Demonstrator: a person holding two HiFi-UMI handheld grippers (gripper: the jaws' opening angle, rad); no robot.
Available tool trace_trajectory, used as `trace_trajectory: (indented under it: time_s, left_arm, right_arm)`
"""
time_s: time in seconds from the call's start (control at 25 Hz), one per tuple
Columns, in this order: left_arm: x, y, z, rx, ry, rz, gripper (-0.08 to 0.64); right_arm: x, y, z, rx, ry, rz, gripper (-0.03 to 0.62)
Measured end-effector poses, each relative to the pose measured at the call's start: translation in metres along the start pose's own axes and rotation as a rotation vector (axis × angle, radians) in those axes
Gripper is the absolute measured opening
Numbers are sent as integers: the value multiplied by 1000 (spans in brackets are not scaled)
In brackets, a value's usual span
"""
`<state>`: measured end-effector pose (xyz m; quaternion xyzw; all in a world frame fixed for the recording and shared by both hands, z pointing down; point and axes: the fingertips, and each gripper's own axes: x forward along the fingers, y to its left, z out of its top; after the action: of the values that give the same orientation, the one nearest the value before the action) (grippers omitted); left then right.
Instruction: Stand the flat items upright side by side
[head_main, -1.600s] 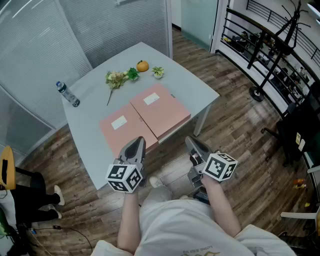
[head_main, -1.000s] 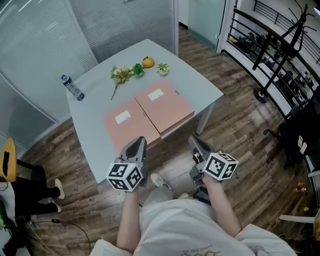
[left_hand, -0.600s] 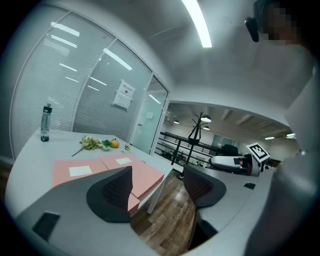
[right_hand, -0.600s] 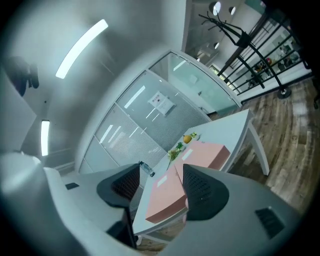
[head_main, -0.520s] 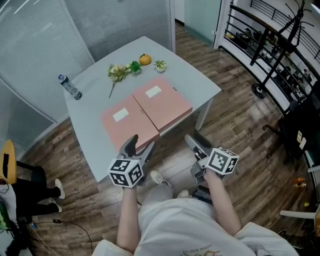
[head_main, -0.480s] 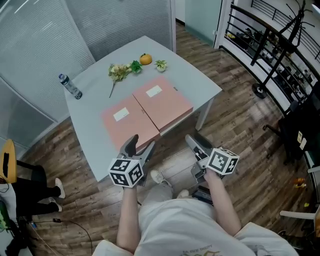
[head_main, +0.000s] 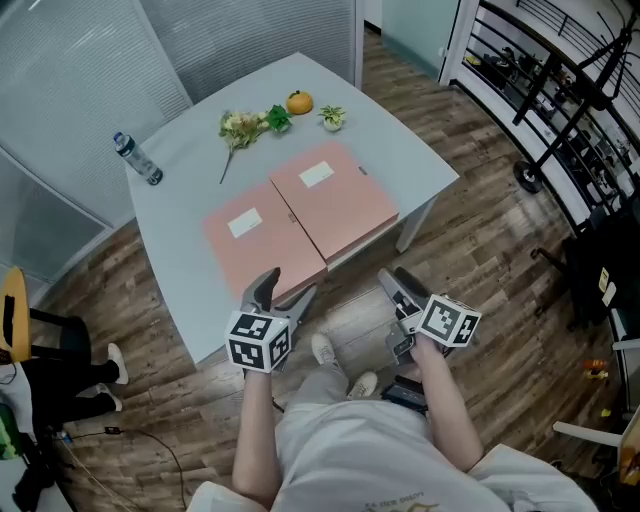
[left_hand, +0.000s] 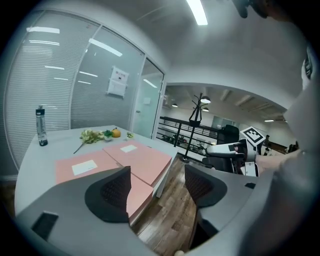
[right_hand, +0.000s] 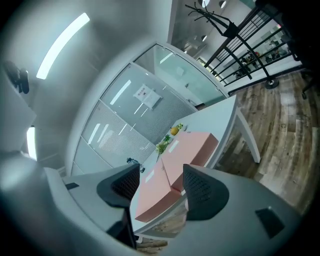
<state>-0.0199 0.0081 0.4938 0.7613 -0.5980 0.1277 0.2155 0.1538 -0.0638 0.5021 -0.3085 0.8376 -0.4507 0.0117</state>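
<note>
Nothing stands upright yet. The left folder (head_main: 262, 238) and right folder (head_main: 335, 200), both pink, lie flat with their edges touching at the near end of the table (head_main: 180, 215). My left tongs (head_main: 285, 292) and right tongs (head_main: 398, 284) have just been opening; they hang empty, jaws apart, short of the table edge. At the far side sit a bottle (head_main: 137, 160), flowers (head_main: 240, 128) and an orange (head_main: 299, 102). A wood floor (head_main: 480, 230) surrounds the table.

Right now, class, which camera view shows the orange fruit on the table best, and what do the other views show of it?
The head view: the orange fruit lies unobstructed near the far edge of the table, seen clearly from above. The left gripper view shows it small and distant; the right gripper view shows only a tiny orange speck.
</note>
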Motion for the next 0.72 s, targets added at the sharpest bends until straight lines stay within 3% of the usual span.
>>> trace_trajectory:
  time_s: [0.72]
  left_arm:
    - [160, 53, 7, 173, 296, -237, 319]
  right_arm:
    - [94, -74, 18, 105, 28, -229, 298]
